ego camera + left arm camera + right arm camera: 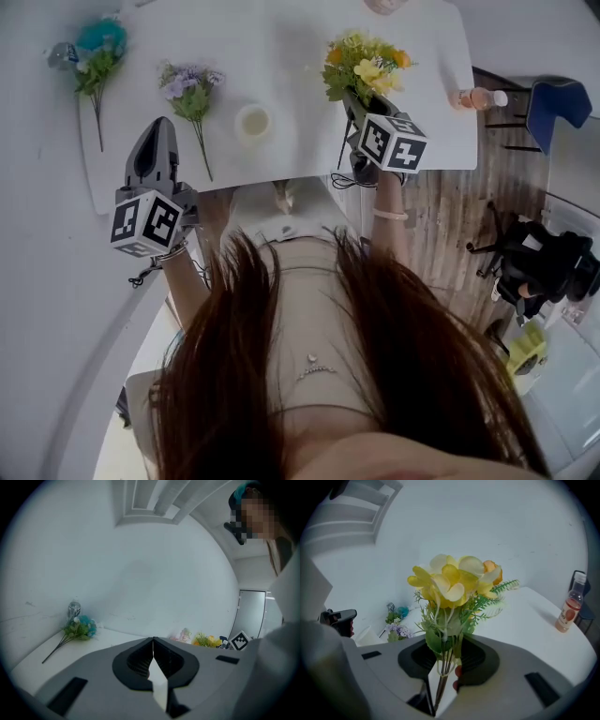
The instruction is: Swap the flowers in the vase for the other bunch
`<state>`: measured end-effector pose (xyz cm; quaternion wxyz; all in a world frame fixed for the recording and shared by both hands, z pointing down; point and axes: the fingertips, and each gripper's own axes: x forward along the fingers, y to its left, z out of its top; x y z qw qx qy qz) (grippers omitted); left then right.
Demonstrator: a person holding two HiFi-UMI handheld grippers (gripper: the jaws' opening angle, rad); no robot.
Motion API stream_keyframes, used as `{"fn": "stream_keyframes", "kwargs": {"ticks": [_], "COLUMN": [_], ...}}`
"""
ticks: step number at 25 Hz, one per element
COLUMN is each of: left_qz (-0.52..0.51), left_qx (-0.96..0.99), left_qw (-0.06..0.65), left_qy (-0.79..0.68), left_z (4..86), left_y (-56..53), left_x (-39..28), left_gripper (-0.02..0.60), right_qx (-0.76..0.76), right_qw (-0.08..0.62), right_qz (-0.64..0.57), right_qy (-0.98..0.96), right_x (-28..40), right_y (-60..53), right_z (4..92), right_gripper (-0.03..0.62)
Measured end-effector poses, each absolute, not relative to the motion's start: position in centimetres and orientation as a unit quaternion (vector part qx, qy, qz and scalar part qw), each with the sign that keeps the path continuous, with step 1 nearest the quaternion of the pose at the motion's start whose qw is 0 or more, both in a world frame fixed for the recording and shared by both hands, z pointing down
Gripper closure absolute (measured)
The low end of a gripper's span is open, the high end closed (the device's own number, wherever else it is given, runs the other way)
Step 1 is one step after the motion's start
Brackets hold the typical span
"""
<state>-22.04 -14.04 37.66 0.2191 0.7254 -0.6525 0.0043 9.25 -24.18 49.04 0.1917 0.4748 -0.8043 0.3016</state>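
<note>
My right gripper is shut on the stems of a yellow and orange flower bunch, which it holds upright in the air over the table's right part. In the right gripper view the stems are pinched between the jaws and the blooms rise above them. A small white vase stands at the table's middle with nothing in it. To its left lies a purple bunch, and a blue bunch lies further left. My left gripper hovers near the front left edge, shut and holding nothing.
A pink drink bottle lies near the white table's right edge. A blue chair and a black bag are on the wooden floor at the right. A clear bottle stands behind the blue bunch.
</note>
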Motion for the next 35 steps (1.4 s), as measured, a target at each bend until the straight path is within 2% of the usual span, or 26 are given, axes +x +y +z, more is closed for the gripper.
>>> {"fn": "stream_keyframes", "kwargs": {"ticks": [18, 35], "left_qz": [-0.021, -0.041], "left_qx": [0.751, 0.748], "left_qw": [0.211, 0.214], "left_qy": [-0.626, -0.627], "left_z": [36.3, 36.2], "left_y": [-12.9, -9.6], "left_x": [-23.9, -23.8], "left_gripper": [0.577, 0.577], "right_qx": [0.515, 0.498], "right_qw": [0.066, -0.011], "right_qz": [0.238, 0.174], "right_qy": [-0.821, -0.85], "right_x": [7.3, 5.6], "right_y": [-24.2, -23.2], "right_z": [38.9, 31.4], "right_gripper": [0.47, 0.47]}}
